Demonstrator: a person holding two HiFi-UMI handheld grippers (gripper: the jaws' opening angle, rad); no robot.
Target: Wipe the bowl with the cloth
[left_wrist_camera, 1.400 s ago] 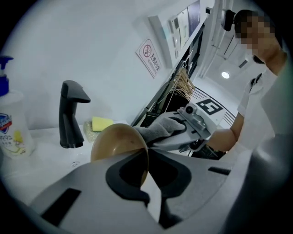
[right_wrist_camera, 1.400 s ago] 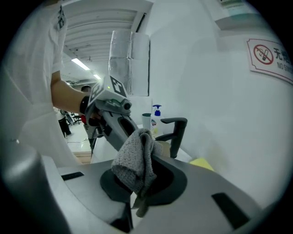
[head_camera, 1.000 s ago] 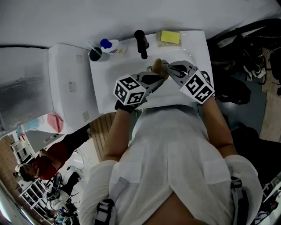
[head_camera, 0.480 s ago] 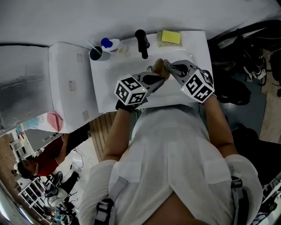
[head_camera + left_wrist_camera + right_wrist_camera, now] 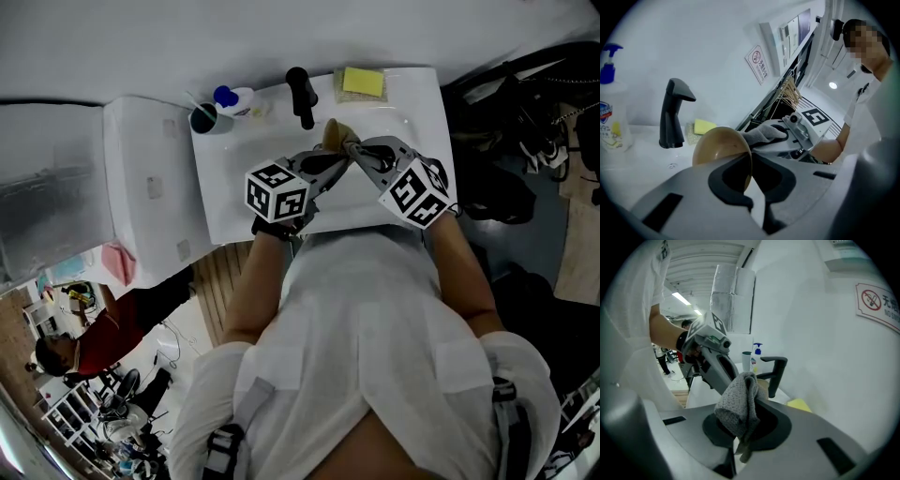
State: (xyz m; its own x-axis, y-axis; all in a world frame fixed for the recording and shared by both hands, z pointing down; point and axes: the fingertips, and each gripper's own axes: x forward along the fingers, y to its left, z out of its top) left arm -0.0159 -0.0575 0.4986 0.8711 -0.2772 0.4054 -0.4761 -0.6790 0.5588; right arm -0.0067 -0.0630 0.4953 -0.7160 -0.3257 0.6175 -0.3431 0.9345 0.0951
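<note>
A brown bowl [image 5: 717, 145] is held tilted over the white sink [image 5: 225, 178], just in front of the black faucet [image 5: 301, 94], with its rim clamped between the closed jaws of the left gripper [image 5: 751, 176]. A grey cloth [image 5: 738, 401] is pinched tight in the right gripper [image 5: 740, 427] and is laid against the bowl's rim. A yellow sponge [image 5: 363, 81] is seen beside the faucet on the sink's ledge.

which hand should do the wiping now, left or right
Right. The right gripper is shut on the grey cloth, right at the brown bowl. The left gripper is shut on the bowl's rim, holding it over the sink, so it should probably just steady it.
</note>
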